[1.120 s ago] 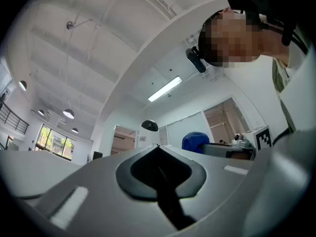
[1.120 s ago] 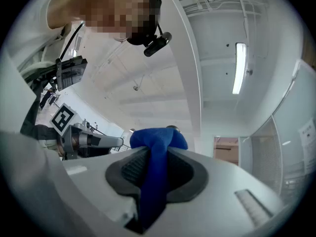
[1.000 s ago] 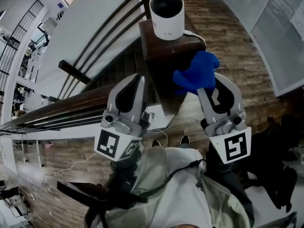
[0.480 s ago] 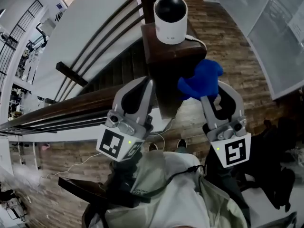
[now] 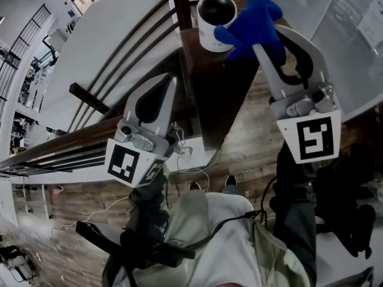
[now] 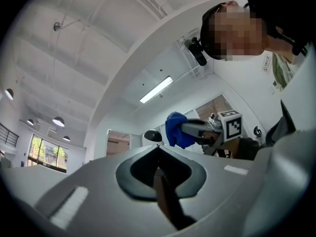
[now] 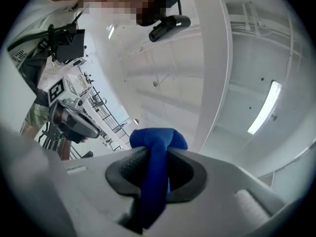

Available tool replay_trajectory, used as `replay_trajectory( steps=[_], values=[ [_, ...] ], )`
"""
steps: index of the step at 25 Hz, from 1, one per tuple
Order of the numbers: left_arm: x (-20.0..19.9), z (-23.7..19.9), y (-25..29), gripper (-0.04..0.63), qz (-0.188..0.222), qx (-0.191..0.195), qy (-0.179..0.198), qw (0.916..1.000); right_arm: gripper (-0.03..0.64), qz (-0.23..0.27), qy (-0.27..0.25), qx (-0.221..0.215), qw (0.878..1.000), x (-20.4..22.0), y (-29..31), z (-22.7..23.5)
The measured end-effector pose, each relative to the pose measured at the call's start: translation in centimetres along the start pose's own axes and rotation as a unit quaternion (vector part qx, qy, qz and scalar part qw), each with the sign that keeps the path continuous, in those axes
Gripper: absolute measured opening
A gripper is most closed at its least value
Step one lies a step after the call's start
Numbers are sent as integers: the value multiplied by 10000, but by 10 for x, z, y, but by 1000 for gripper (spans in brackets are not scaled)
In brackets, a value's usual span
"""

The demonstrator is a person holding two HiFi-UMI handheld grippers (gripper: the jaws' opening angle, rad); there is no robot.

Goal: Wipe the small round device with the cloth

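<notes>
The small round device (image 5: pixel 213 18) is a white cylinder with a black dome, standing on a dark wooden post (image 5: pixel 218 82). My right gripper (image 5: pixel 260 39) is shut on a bunched blue cloth (image 5: pixel 250 18), which rests against the device's upper right side. In the right gripper view the cloth (image 7: pixel 157 147) hangs clamped between the jaws of the right gripper (image 7: pixel 157 157). My left gripper (image 5: pixel 172 82) hovers lower left of the post, shut and holding nothing. The left gripper view shows the cloth (image 6: pixel 176 129) next to the device's dome (image 6: pixel 152 135).
A dark handrail (image 5: pixel 66 143) runs left from the post, with stair rails (image 5: pixel 128 37) behind it. A white cable (image 5: pixel 197 169) trails over the wood floor below. Glass panels (image 5: pixel 353 34) stand at the right.
My right gripper has risen and moved forward with the cloth, from below the post's top to the device's side. The left gripper has shifted slightly left.
</notes>
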State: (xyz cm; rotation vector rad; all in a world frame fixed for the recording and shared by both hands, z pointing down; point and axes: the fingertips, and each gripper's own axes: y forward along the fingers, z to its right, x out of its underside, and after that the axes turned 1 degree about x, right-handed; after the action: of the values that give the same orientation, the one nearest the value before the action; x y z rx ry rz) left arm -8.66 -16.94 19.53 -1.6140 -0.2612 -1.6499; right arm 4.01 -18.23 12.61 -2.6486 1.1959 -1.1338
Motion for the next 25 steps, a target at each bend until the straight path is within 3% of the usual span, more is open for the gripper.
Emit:
replay_trajectory(
  steps=[6, 11, 19, 22, 25],
  values=[
    [-2, 5, -11, 3, 45, 24, -70, 10000, 83, -568, -190, -169, 9981, 17, 47, -5],
    [-1, 1, -13, 3, 25, -32, -139, 9999, 83, -616, 41, -361, 9974, 29, 35, -22],
    [-1, -4, 1, 3, -25, 26, -85, 10000, 83, -946, -8, -847, 9919, 46, 23, -49],
    [-3, -6, 9, 3, -58, 74, 4, 10000, 83, -791, -193, -605, 9948, 37, 23, -33],
    [-10, -6, 11, 3, 12, 67, 56, 10000, 83, -866, 292, -73, 9958, 31, 21, 9]
  ],
)
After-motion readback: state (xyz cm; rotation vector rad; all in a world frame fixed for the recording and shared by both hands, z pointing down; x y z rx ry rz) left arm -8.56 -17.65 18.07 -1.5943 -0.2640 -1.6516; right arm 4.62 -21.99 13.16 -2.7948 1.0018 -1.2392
